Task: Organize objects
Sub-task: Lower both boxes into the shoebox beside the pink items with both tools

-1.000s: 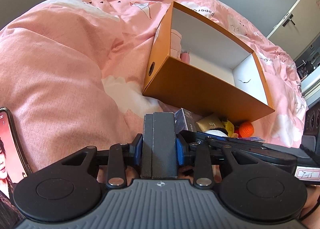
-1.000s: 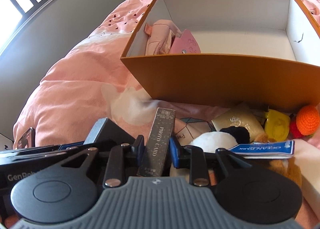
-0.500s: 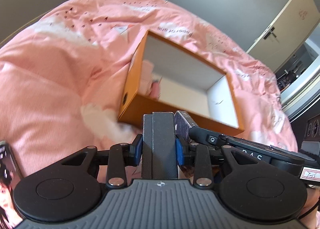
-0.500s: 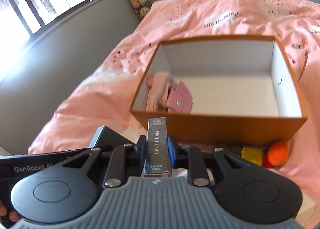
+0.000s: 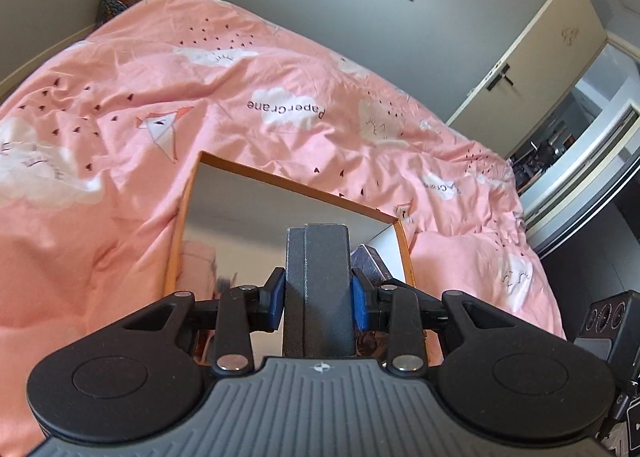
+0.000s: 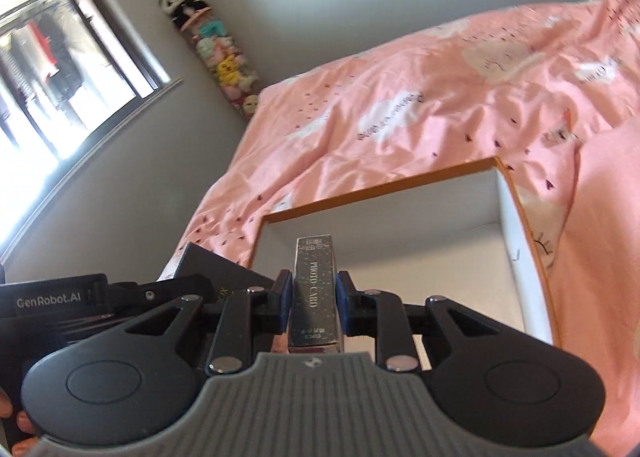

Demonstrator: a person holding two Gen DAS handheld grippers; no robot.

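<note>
The left gripper (image 5: 319, 293) has its jaws clamped on a dark grey box (image 5: 318, 257), held above the orange box (image 5: 288, 187) that lies on the pink duvet (image 5: 120, 137). The right gripper (image 6: 315, 299) has its jaws clamped on a slim photo card box (image 6: 315, 289), held over the near part of the orange box (image 6: 380, 189), just right of the dark grey box (image 6: 216, 269). Pink items (image 5: 196, 257) occupy the left end of the orange box, while its white floor to the right and its far wall stand unobstructed.
</note>
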